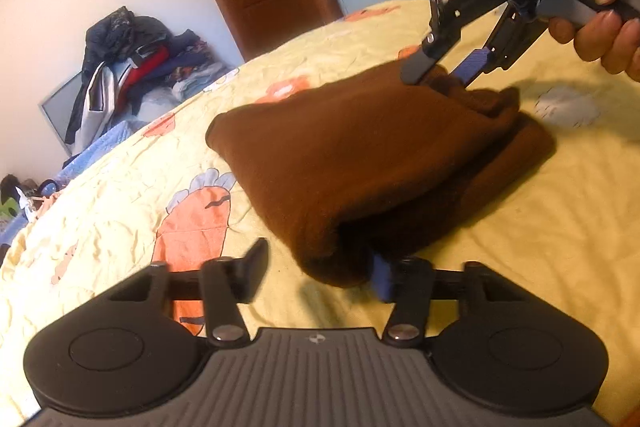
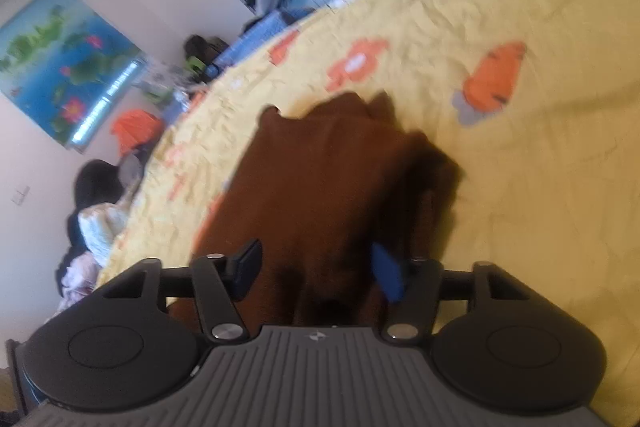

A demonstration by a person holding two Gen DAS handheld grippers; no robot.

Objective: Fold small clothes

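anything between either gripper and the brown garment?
Nothing visible. The left gripper has its jaws apart at the near corner of the brown garment on the bedspread. The right gripper is open over the far corner, cloth between its fingers.

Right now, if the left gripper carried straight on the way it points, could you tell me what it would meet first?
Most likely the brown garment: the left gripper has its open fingers at the cloth's near edge, with the yellow bedspread underneath. Depth is uncertain.
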